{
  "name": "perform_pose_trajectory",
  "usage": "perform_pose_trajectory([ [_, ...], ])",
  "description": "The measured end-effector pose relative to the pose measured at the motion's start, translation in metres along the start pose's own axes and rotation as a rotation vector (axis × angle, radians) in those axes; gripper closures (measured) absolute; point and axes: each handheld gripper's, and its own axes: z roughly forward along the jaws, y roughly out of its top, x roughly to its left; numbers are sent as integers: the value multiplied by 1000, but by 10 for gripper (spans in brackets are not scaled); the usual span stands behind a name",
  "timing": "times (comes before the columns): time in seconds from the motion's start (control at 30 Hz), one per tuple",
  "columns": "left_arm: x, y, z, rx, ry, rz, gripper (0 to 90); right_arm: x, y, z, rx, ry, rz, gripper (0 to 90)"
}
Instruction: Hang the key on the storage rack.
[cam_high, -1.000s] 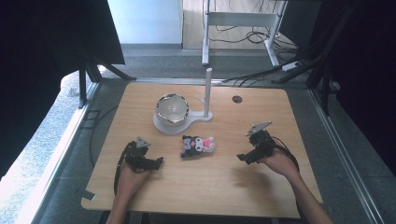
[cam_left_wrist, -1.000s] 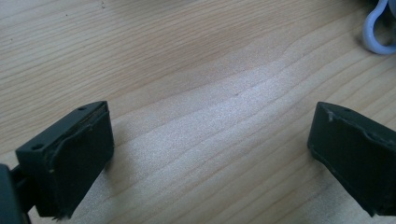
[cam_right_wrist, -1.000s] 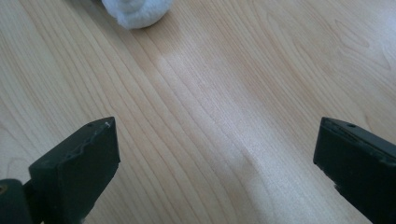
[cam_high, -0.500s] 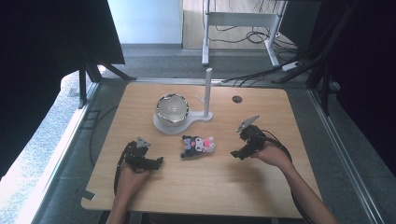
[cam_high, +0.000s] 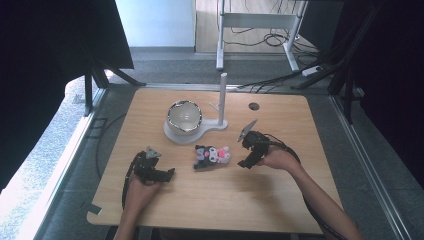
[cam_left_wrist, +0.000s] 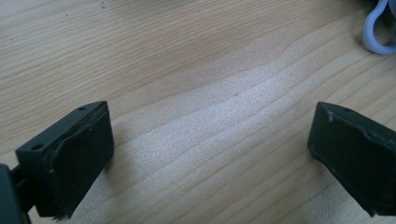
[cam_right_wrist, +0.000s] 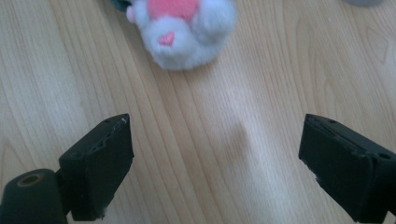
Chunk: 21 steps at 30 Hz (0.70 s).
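Plush toy (cam_high: 212, 156) at centre of the wooden table (cam_high: 300, 115), lower centre of the high view.
Right gripper (cam_high: 245, 159) just right of it, jaws apart and just closing on nothing; left gripper (cam_high: 162, 175), lower left, jaws wide, empty.

Black, white and pink plush toy (cam_high: 212, 156) (pink heart patch) on pale wood-grain table (cam_high: 280, 200)

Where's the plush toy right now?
High view: the plush toy lies mid-table, in front of the white bowl stand, between the two hand-held grippers, nearer the right one.
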Motion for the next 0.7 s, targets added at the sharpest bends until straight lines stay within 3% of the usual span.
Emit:
perform_pose_trajectory([
  [0.43,0,0,0,0,0,0,4,6,43,22,80,39,-122,129],
  [0.7,0,0,0,0,0,0,4,14,76,42,143,71,-222,149],
])
